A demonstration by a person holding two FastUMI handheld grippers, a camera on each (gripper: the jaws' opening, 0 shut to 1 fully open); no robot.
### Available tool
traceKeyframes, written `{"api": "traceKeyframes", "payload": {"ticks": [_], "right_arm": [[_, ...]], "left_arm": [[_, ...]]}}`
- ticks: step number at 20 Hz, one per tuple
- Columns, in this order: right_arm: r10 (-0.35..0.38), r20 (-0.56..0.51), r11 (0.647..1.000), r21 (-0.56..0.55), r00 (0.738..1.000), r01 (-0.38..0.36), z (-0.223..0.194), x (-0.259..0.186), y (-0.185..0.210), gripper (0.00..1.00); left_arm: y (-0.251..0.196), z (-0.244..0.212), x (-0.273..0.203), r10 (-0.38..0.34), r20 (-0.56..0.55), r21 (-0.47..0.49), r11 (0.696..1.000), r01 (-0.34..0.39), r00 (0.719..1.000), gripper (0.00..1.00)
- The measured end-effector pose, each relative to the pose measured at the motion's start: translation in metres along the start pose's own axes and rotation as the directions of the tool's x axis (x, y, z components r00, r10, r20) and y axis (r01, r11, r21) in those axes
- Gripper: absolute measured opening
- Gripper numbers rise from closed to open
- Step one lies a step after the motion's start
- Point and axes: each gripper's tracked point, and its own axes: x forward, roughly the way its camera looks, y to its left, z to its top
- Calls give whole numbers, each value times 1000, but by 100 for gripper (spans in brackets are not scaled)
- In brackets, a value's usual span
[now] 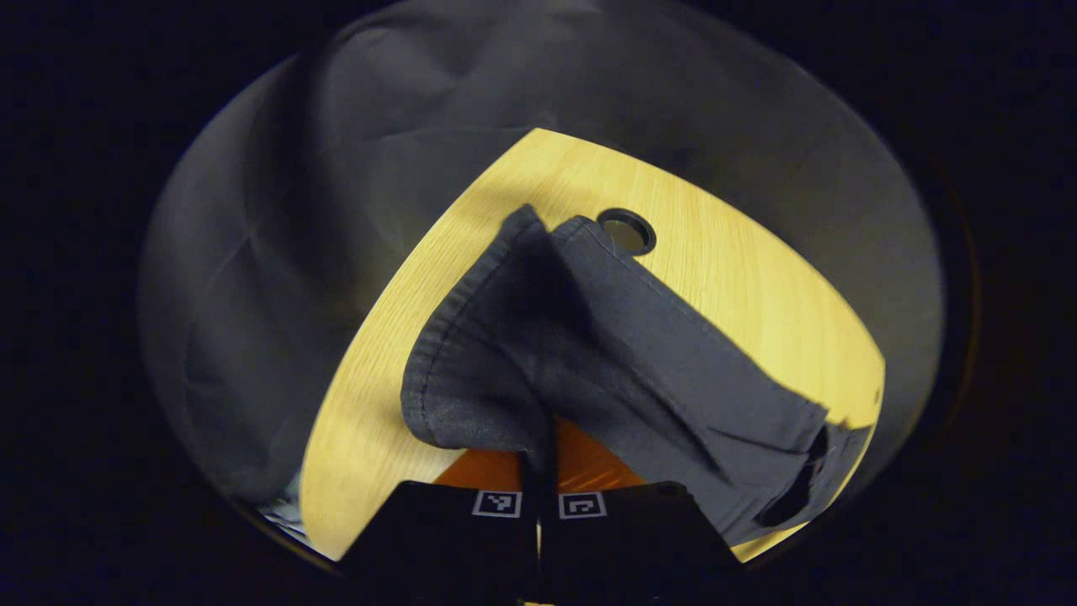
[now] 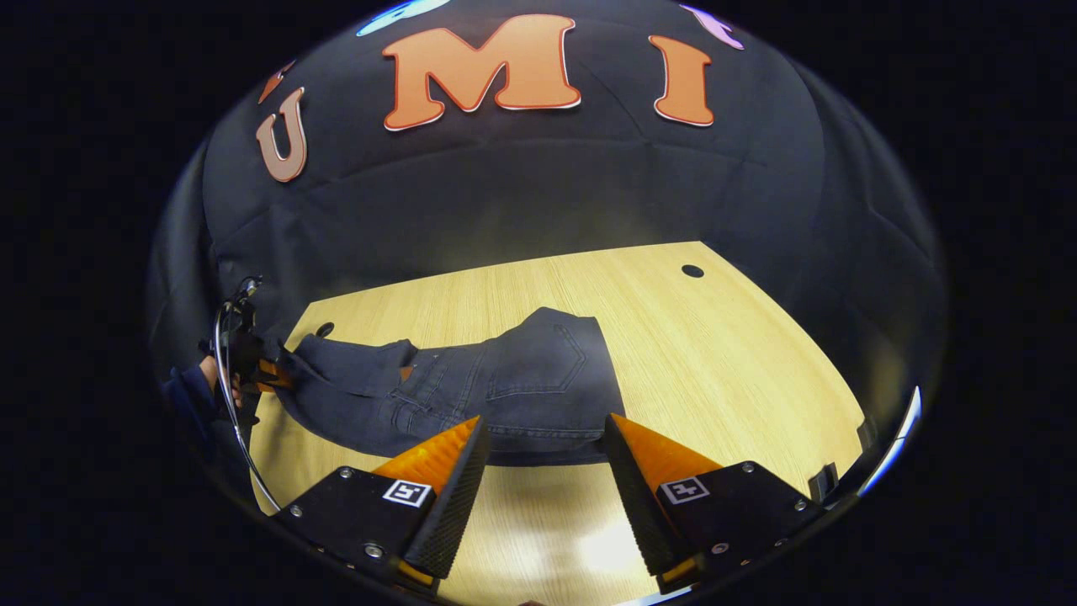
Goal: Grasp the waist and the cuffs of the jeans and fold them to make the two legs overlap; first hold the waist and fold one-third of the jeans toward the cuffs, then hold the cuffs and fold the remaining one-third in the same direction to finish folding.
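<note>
Left gripper view: left claw (image 1: pixel 538 497) clenched on jeans (image 1: pixel 589 353) cuff at 6 o'clock, cloth lifted off counter (image 1: pixel 757 286) | right gripper view: right claw (image 2: pixel 545 480) released, fingers apart before waist; jeans lie across counter toward 9 o'clock.

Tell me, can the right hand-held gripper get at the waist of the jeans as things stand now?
Probably yes. The right hand-held gripper is open and faces the waist of the jeans, with bare table between them. The left hand-held gripper holds the far cuff end, out of the way.
</note>
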Motion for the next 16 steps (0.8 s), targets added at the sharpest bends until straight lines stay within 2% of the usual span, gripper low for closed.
{"api": "traceKeyframes", "payload": {"ticks": [2, 6, 12, 13, 14, 16], "right_arm": [[-14, 6, 1000, 8, 1000, 14, 2, -2, -8, 84], [-28, 21, 999, 30, 999, 27, 8, -5, -14, 84], [-24, 34, 1000, 14, 999, 24, 11, -13, -10, 84], [-34, 36, 999, 5, 999, 34, 11, -15, -10, 77], [-42, 46, 999, -7, 998, 42, 12, -17, -11, 84], [-53, 67, 998, -22, 996, 55, 17, -23, -10, 84]], "left_arm": [[-10, 4, -12, -83, 38, -40, 996, 84, 996, 2], [-29, 23, -48, -205, 140, -31, 977, 211, 969, 2], [-56, 33, -101, -314, 237, -27, 944, 330, 919, 1], [-61, 33, -114, -332, 250, -16, 938, 347, 910, 1], [-68, 33, -125, -346, 261, -5, 933, 359, 901, 2], [-82, 33, -143, -372, 276, 33, 925, 378, 886, 1]]}}
